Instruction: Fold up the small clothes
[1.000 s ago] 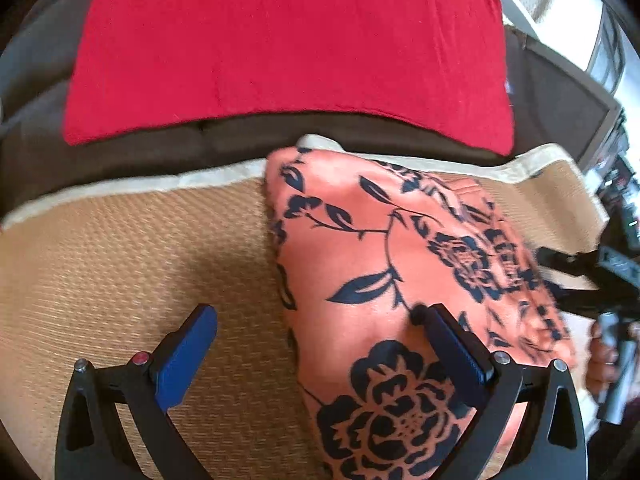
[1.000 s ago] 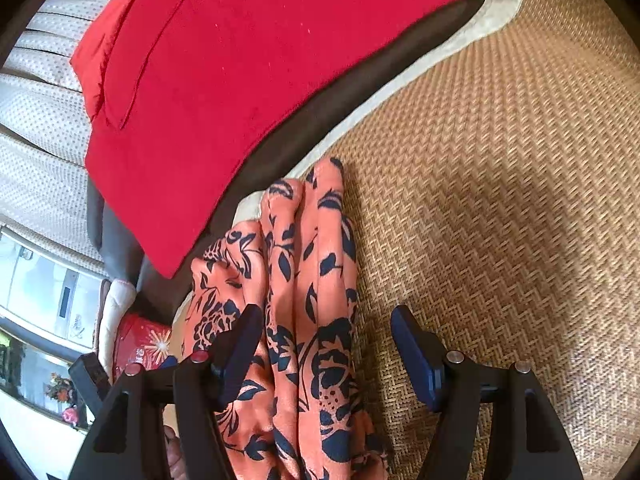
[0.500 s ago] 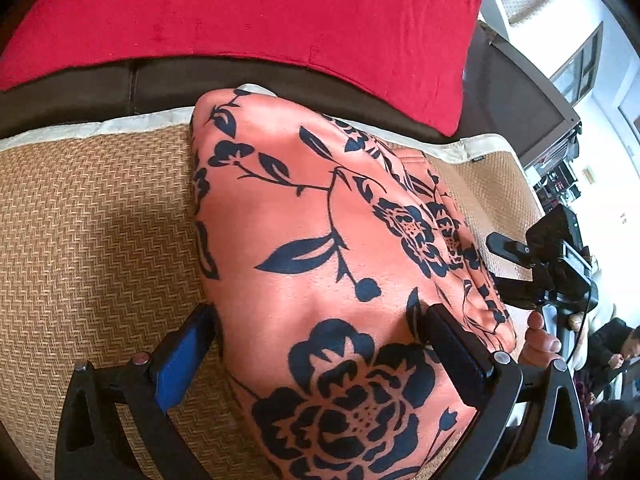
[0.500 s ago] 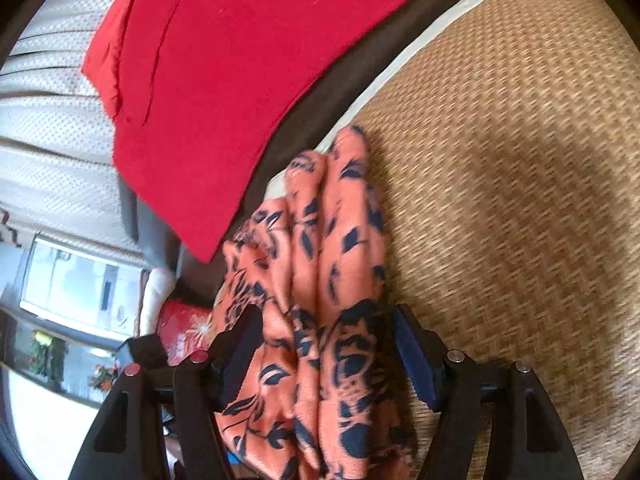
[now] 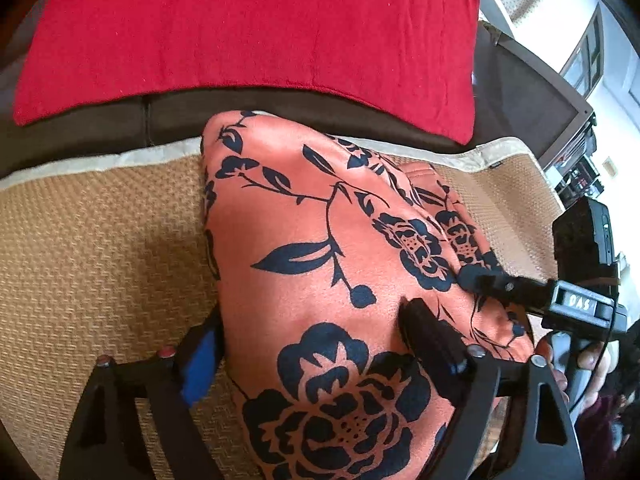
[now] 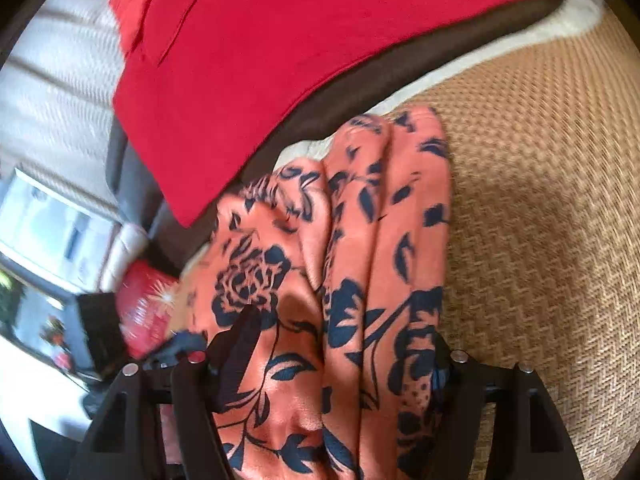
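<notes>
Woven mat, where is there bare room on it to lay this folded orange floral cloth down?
Bare woven mat lies open left of the orange floral cloth, up to the cream border. A narrower bare strip runs beyond the cloth, below the red cushion. It is crowded where the left gripper and right gripper clamp the cloth.

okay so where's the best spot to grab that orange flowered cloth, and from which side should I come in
Grip the orange flowered cloth at its near folded end, one claw per corner, coming in low along the woven mat. The layers bunch there into thick ridges the fingers can straddle. Both the left claw and the right claw already clamp that end.
</notes>
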Demonstrator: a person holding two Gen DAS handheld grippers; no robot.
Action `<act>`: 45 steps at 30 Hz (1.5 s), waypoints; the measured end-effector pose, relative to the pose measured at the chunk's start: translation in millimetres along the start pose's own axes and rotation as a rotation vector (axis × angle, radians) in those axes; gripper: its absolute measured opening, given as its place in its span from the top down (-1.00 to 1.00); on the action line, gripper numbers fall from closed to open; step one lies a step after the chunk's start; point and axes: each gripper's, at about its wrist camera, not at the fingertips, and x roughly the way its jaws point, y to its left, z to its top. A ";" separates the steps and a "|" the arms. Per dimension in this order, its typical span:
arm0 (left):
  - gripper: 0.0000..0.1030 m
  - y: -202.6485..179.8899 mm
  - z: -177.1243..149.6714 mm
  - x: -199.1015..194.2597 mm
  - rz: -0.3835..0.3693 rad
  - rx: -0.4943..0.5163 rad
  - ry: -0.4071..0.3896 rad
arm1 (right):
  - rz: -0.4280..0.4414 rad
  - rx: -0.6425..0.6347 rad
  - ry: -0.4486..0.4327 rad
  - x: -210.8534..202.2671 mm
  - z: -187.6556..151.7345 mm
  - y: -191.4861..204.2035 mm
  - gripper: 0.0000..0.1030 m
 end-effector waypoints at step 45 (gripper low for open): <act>0.01 -4.9 -7.3 -54.8 0.126 0.002 -0.151 | -0.170 -0.272 -0.179 7.2 -19.5 85.8 0.43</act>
